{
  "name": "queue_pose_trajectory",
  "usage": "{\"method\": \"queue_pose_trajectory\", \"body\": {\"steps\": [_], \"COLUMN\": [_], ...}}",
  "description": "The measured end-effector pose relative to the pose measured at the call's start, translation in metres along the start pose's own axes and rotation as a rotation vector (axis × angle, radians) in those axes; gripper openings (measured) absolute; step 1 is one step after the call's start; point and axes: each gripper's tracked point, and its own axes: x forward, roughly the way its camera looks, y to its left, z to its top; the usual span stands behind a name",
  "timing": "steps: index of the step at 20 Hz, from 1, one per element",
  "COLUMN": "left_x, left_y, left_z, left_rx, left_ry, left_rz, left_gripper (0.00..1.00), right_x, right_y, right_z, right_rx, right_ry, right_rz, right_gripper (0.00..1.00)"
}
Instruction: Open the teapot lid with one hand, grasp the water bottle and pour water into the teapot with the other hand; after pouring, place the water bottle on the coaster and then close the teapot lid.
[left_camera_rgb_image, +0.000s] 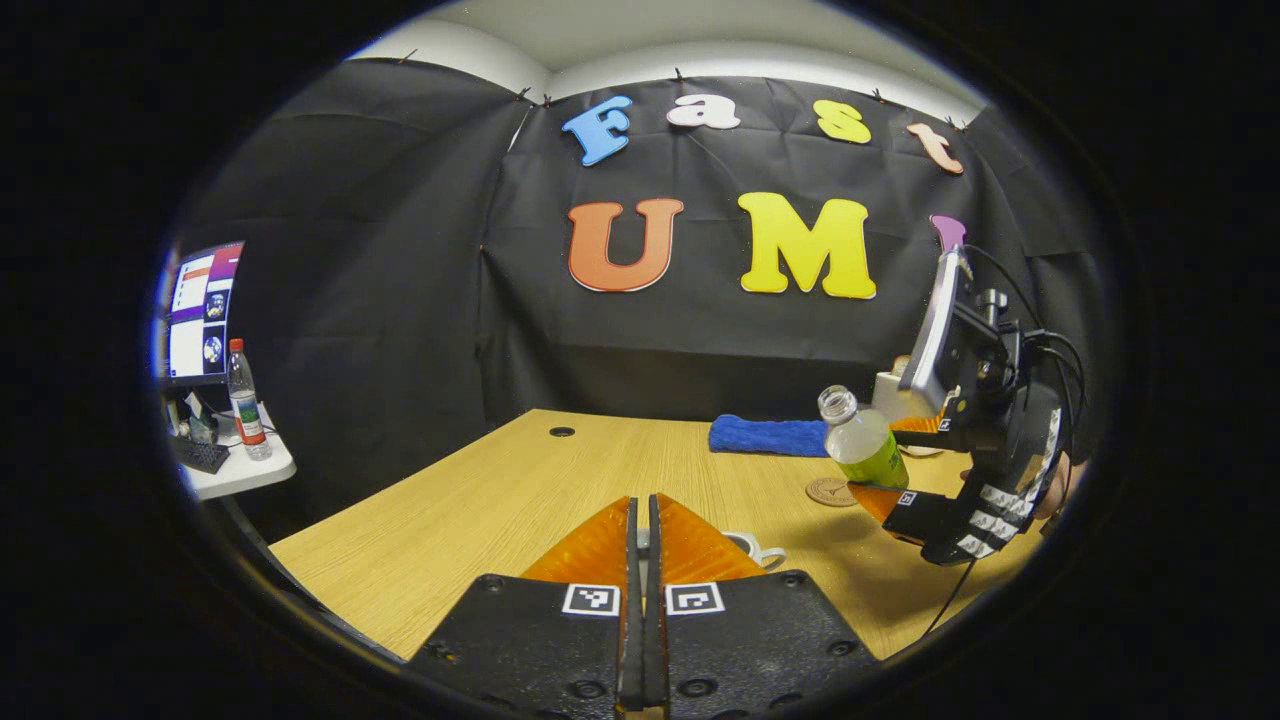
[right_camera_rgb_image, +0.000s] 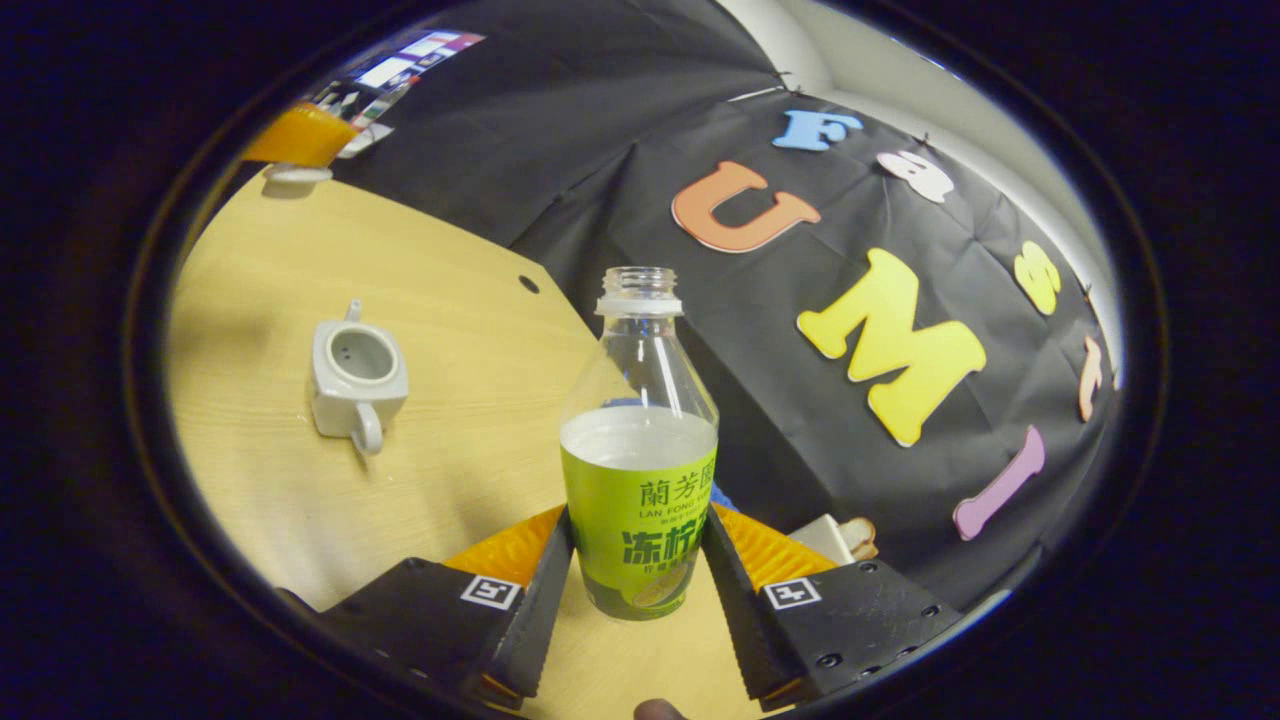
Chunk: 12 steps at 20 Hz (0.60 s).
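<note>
Even overhead light, sharp, edges bowed

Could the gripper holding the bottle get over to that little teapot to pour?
Probably yes: the right gripper grips the water bottle, the teapot sits lidless, and only bare table lies between.

A draped recording booth in a lab or office room

Black cloth (left_camera_rgb_image: 400, 250) hangs pinned as walls round a pale wooden surface (left_camera_rgb_image: 480, 500) with a cable hole (left_camera_rgb_image: 562, 432); white room wall (left_camera_rgb_image: 700, 40) shows above it. Far left, a small side table (left_camera_rgb_image: 240, 470) carries a lit monitor (left_camera_rgb_image: 203, 310), a keyboard (left_camera_rgb_image: 200, 455) and a capped bottle (left_camera_rgb_image: 244, 400).
</note>
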Motion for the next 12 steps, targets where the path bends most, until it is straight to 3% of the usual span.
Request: {"method": "queue_pose_trajectory", "body": {"steps": [12], "left_x": [0.001], "left_y": [0.017], "left_z": [-0.004], "left_rx": [-0.030], "left_ry": [0.001], "left_rz": [0.019], "left_gripper": [0.02], "right_x": [0.015], "right_y": [0.025], "right_z": [0.016], "right_rx": [-0.518], "right_ry": [-0.077], "right_rz": [-0.078], "right_gripper": [0.72]}}
